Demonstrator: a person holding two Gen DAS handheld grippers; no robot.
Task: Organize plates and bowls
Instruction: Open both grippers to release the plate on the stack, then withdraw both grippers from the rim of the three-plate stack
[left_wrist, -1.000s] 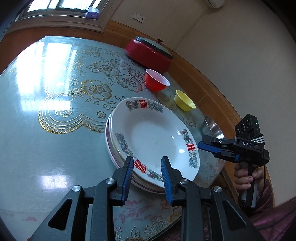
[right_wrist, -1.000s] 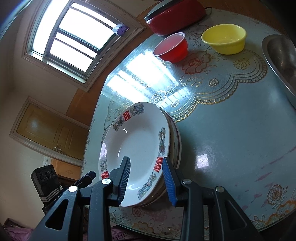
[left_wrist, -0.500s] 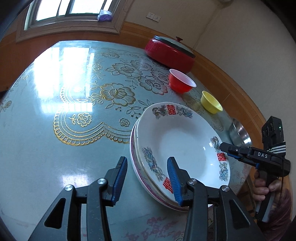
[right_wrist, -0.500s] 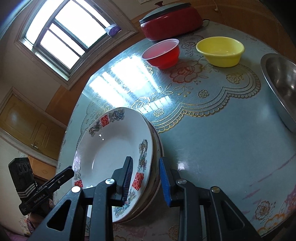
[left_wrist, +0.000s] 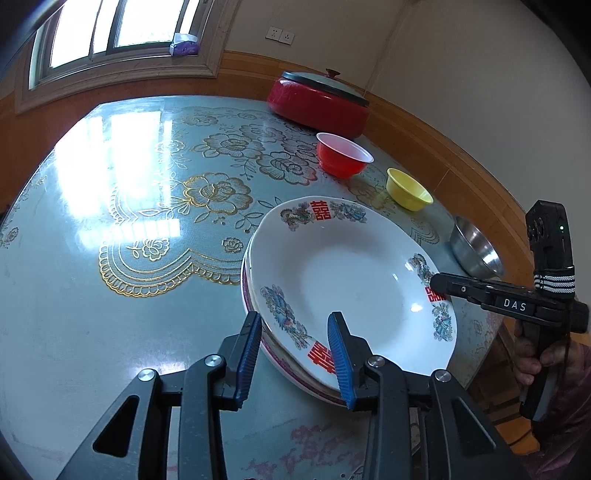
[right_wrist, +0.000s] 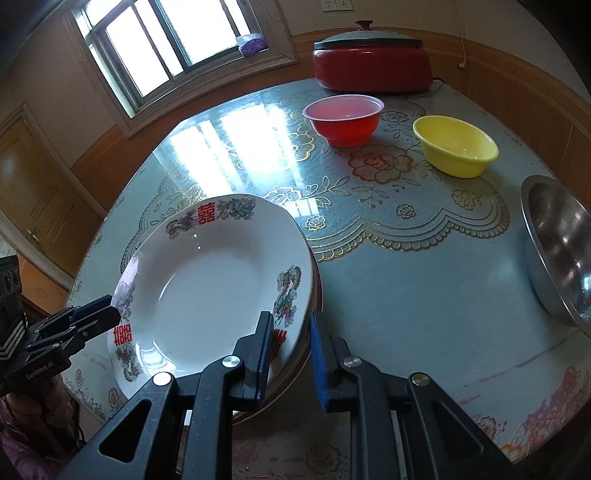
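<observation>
White porcelain top plate sits with its near rim between the not-yet-clenched fingers of the left gripper and right gripper, whose jaws have just been closing; pinch both evenly before lifting.

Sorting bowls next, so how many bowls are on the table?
3: a red bowl in front of the red pot, a yellow bowl to its right, and a steel bowl at the right edge, partly cut off.
</observation>
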